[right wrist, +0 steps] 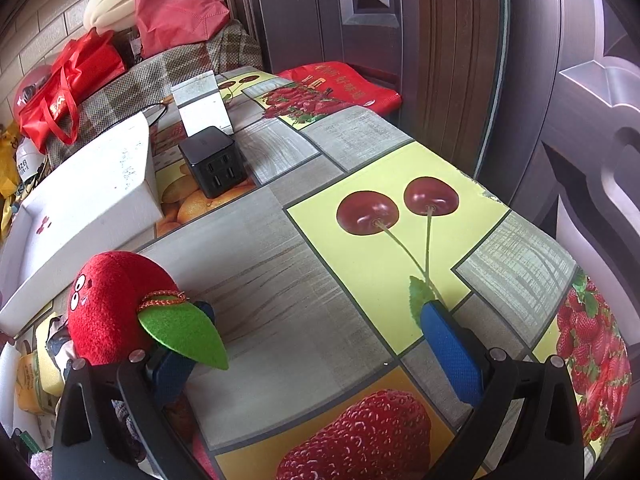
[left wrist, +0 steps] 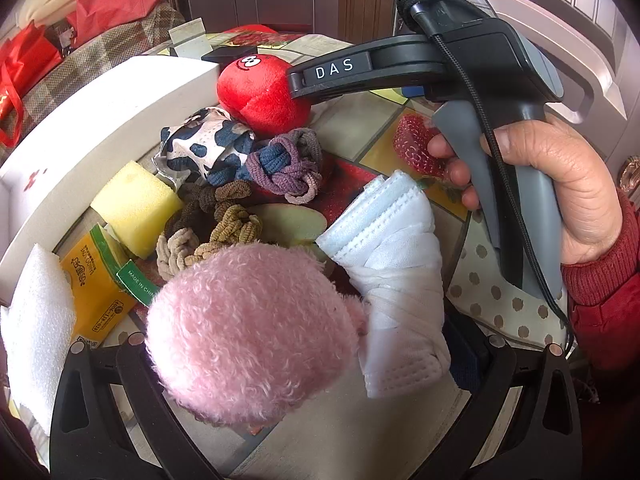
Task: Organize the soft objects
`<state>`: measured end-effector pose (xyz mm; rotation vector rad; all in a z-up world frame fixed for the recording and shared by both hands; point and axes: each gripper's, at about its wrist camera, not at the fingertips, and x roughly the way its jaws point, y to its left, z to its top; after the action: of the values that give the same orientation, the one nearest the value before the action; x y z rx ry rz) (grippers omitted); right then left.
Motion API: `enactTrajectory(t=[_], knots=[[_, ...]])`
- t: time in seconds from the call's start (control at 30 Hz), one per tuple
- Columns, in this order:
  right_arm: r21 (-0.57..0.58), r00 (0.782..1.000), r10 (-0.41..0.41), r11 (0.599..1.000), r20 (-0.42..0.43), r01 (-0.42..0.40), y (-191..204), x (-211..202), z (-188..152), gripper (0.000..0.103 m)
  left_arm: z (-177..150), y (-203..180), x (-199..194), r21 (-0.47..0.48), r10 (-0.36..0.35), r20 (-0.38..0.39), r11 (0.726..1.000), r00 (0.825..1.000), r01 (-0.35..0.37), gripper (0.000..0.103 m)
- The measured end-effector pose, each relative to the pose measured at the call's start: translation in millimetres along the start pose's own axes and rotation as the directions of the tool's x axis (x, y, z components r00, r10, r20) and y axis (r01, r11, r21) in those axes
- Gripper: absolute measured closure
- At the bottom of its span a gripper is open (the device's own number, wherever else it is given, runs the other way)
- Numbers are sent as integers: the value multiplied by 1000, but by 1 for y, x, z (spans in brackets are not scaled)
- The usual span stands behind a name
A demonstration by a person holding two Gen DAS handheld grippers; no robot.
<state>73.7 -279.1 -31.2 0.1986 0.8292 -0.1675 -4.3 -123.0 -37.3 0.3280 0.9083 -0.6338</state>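
Left gripper (left wrist: 320, 344) fingers mostly hidden; can't tell the gap. A fluffy pink plush ball (left wrist: 252, 332) and white bandage-wrapped pad (left wrist: 400, 280) sit between them. Right gripper (right wrist: 316, 344) wide open, empty, blue-padded finger (right wrist: 452, 356) over fruit-print tablecloth (right wrist: 360, 152); red plush apple with green felt leaf (right wrist: 116, 304) touches the left finger's outer side.

Open bench (right wrist: 280, 280) across centre and right of the right wrist frame. Blocked at left by red plush (right wrist: 108, 304) and white box (right wrist: 88, 200), at upper centre by black cube (right wrist: 214, 160). Soft clutter crowding the left wrist frame, pink plush (left wrist: 248, 332) foremost.
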Motion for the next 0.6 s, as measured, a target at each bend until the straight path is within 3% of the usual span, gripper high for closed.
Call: enactTrajectory(t=[0.6], knots=[[25, 999, 30, 999, 12, -30, -5, -4, 0, 0, 0, 0, 0, 0, 0, 0, 1000, 1000, 0, 1]])
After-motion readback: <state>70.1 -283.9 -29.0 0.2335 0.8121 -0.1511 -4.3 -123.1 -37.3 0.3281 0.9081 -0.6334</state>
